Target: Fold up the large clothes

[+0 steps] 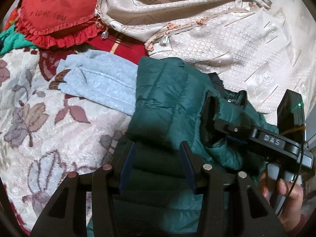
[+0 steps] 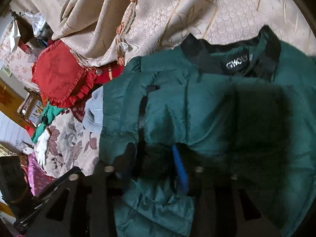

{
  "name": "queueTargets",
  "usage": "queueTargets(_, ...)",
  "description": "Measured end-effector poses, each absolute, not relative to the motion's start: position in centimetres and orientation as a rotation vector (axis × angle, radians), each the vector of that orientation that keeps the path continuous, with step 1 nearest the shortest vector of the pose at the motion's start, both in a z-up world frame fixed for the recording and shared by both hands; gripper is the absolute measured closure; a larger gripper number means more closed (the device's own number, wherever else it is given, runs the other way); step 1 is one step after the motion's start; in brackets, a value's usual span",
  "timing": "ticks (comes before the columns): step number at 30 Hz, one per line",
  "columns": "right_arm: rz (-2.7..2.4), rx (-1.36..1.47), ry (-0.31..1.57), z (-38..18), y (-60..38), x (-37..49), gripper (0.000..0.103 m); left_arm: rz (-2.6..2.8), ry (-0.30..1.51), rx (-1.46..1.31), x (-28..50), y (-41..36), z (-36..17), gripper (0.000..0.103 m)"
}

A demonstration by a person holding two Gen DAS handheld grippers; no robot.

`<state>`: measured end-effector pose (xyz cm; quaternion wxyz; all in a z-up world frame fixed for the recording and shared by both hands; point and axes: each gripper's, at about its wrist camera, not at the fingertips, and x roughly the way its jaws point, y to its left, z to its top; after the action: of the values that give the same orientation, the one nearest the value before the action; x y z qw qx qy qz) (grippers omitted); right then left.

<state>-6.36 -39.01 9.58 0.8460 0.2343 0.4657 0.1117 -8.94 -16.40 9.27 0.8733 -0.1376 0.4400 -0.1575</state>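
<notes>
A dark green quilted jacket [image 2: 197, 102] is seen spread on a bed, over a floral blanket [image 1: 39, 118] and beside a cream patterned cover [image 1: 246, 49], with its black collar and label turned up toward the far side. A pale blue garment [image 1: 102, 83] lies partly under its edge, and a red frilled cushion [image 1: 55, 13] sits farther off. The left gripper [image 1: 158, 165] is held low over the jacket, its fingers set moderately apart with padded cloth between them; whether that cloth is pinched cannot be told. The right gripper [image 2: 154, 169] is blurred, its fingers parted over a fold of the jacket, nothing visibly clamped. A fold appears to have been laid down. Next, a fresh edge or sleeve would need to be gripped and carried across.
</notes>
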Motion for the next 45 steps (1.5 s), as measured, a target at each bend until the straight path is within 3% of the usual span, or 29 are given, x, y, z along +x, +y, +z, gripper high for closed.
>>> queueTargets(4,0.259,0.461,0.945,12.3,-39.4,-8.2,0.048,-0.385,0.904,-0.334,-8.9,-17.3,9.9,0.073)
queueTargets(7,0.24,0.399,0.891,15.3,-40.5,-10.6,0.038,-0.433,0.894,-0.373,-8.7,-18.8,10.5,0.063)
queueTargets(15,0.131,0.411,0.833,19.0,-48.0,-18.3,0.036,-0.474,0.972,-0.295,-6.2,-26.2,8.8,0.057)
queueTargets(16,0.115,0.412,0.826,19.2,-48.8,-19.1,0.036,-0.475,0.987,-0.297,-6.0,-26.7,8.5,0.061)
queueTargets(17,0.092,0.414,0.814,19.3,-49.7,-20.0,0.036,-0.474,0.993,-0.305,-5.9,-27.2,8.2,0.077)
queueTargets(19,0.043,0.423,0.785,19.8,-51.8,-21.6,0.036,-0.461,0.986,-0.285,-5.8,-27.7,8.2,0.096)
queueTargets(22,-0.043,0.46,0.747,20.2,-55.7,-23.6,0.035,-0.474,0.94,-0.258,-6.2,-27.9,9.5,0.103)
queueTargets(32,-0.198,0.498,0.736,17.8,-59.7,-23.3,0.035,-0.398,0.748,-0.265,-4.9,-22.4,16.7,0.103)
queueTargets(37,-0.162,0.45,0.763,16.3,-57.4,-20.8,0.035,-0.285,0.723,-0.242,-4.0,-19.2,16.0,0.103)
queueTargets(45,-0.117,0.461,0.806,13.7,-55.1,-17.2,0.035,-0.377,0.825,-0.311,-4.2,-17.4,12.8,0.103)
